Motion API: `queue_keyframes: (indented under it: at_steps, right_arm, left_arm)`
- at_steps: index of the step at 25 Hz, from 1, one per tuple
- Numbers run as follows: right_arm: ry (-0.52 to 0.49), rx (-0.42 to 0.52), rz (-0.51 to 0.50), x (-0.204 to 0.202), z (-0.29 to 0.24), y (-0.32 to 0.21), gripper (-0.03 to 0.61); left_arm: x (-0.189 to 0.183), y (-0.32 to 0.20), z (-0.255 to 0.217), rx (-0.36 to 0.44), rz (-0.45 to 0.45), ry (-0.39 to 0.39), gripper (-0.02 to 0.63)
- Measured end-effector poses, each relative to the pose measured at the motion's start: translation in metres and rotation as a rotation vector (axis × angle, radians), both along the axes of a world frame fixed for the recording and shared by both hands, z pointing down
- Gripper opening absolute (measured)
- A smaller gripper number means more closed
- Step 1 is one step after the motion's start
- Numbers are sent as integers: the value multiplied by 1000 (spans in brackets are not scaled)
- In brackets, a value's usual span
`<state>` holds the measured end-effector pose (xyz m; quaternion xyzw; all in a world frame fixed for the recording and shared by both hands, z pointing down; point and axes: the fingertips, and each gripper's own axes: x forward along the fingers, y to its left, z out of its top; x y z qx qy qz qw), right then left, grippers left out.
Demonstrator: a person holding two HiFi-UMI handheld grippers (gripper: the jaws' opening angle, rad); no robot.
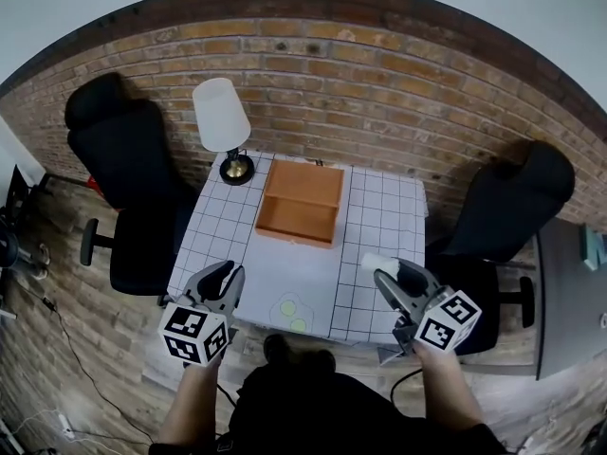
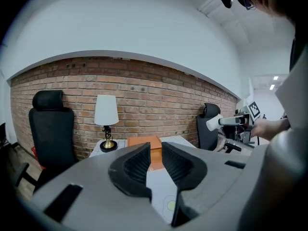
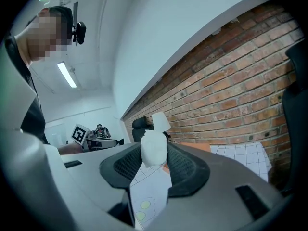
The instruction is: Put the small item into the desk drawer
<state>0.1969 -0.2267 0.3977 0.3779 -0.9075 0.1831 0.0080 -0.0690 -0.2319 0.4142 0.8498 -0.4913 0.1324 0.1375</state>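
The small item (image 1: 373, 262) is a white lump, and my right gripper (image 1: 384, 273) is shut on it over the table's near right corner. In the right gripper view the item (image 3: 154, 148) sits pinched between the two dark pads. The drawer (image 1: 301, 202) is an open orange wooden box lying on the far middle of the table (image 1: 285, 263). It shows beyond my left gripper (image 2: 156, 150), whose jaws stand a narrow gap apart with nothing between them. That gripper (image 1: 226, 275) hovers at the table's near left corner.
A white-shaded lamp (image 1: 221, 117) stands at the table's far left corner. Black office chairs flank the table, one on the left (image 1: 128, 159) and one on the right (image 1: 512, 207). A brick wall runs behind. Green round marks (image 1: 291, 309) lie near the table's front edge.
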Motion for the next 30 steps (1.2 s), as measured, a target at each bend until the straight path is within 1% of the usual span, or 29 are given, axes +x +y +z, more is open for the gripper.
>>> queue_keyframes:
  at_steps: [3, 7, 11, 15, 18, 21, 24, 26, 30]
  right_arm:
    - [-6, 2, 28, -25, -4, -17, 155]
    - [-4, -25, 59, -63, 4, -41, 155]
    - [20, -34, 61, -99, 6, -59, 155]
    - [39, -53, 97, -120, 8, -71, 155]
    - [64, -69, 104, -134, 11, -74, 155]
    - [97, -80, 96, -143, 13, -77, 155]
    - [107, -84, 104, -143, 12, -80, 155]
    - [104, -84, 112, -140, 13, -82, 155]
    - [105, -89, 129, -123, 25, -95, 155]
  left_arm:
    - [-18, -22, -8, 29, 30, -15, 78]
    - [-41, -44, -5, 31, 51, 44, 78]
    - [-62, -61, 4, 22, 90, 54, 78]
    - [-79, -73, 10, 12, 120, 72, 78]
    - [-84, -82, 15, 14, 150, 69, 78]
    - [-83, -92, 16, 26, 163, 78, 78]
    - [-78, -98, 20, 25, 178, 83, 78]
    - [-77, -100, 25, 16, 181, 76, 78]
    - [-78, -112, 38, -11, 153, 69, 78]
